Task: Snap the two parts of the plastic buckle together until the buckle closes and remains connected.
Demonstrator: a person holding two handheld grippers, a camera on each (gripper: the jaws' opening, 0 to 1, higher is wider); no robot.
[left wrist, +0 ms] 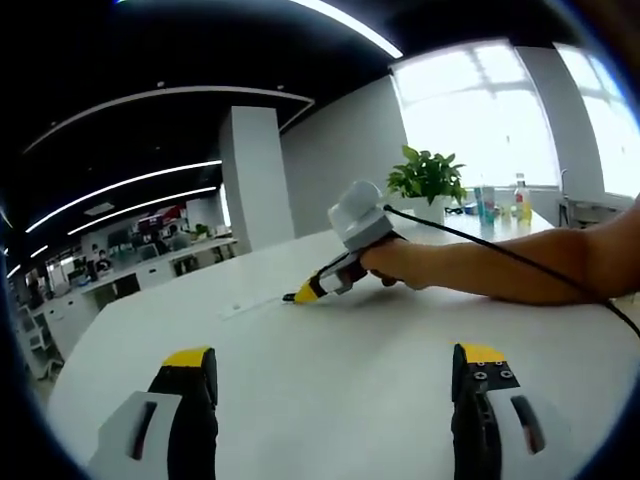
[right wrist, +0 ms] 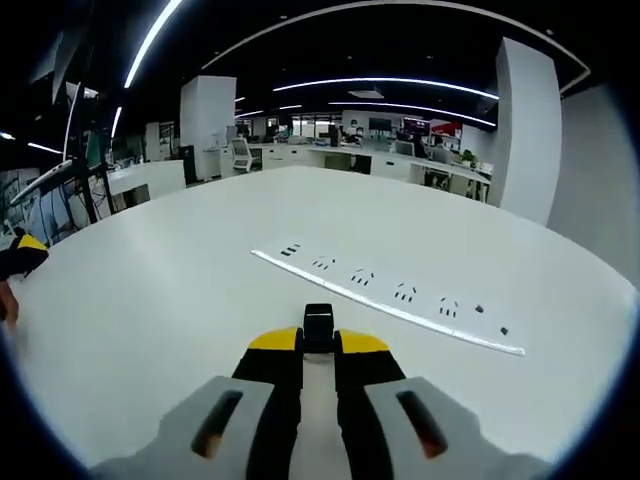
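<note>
My right gripper (right wrist: pixel 318 352) pinches black buckle part (right wrist: pixel 318 326) at 12, ready for mating; left gripper (left wrist: pixel 335 385) jaws wide apart, empty over surface (left wrist: pixel 330 350).

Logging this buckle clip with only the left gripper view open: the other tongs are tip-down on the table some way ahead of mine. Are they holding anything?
Observer: Yes. In the right gripper view the right tongs are shut on a small black piece, probably one buckle half.
Operator: What lies ahead of them?
Observer: A long white power strip set flush in the table, just beyond the piece.
Operator: Do my tongs appear there?
Observer: A yellow-and-black tip of the left tongs sits at that view's left edge, well apart from the piece.
</note>
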